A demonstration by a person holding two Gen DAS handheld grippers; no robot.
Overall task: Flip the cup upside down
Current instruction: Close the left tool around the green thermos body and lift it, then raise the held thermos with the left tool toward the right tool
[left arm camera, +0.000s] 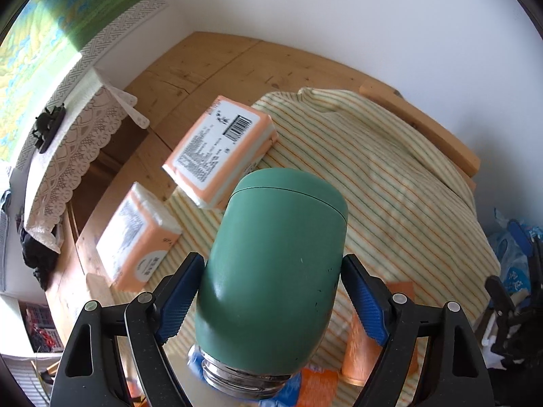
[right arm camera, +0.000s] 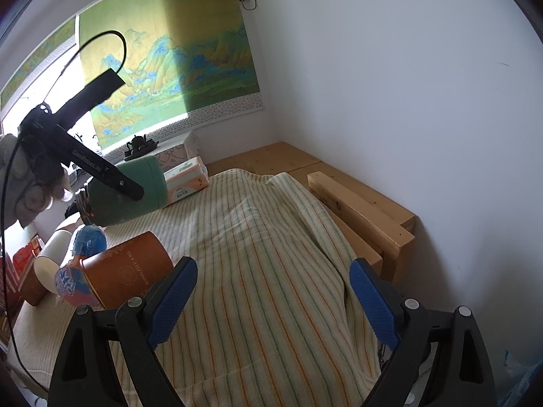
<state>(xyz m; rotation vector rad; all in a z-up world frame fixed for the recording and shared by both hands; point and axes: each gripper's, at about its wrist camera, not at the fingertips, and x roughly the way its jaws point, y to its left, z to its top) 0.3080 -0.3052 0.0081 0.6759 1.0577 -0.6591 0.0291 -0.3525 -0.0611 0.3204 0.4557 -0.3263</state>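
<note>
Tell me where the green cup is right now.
The green cup is held in the left claw, lifted over the striped cloth near two tissue packs; the right wrist view shows it far left.

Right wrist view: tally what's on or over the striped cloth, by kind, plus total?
Green cup, lifted in the left hand-held gripper: 1
Brown paper cups: 2
Orange tissue packs: 1
Blue-pink snack packet: 1
Total: 5
</note>
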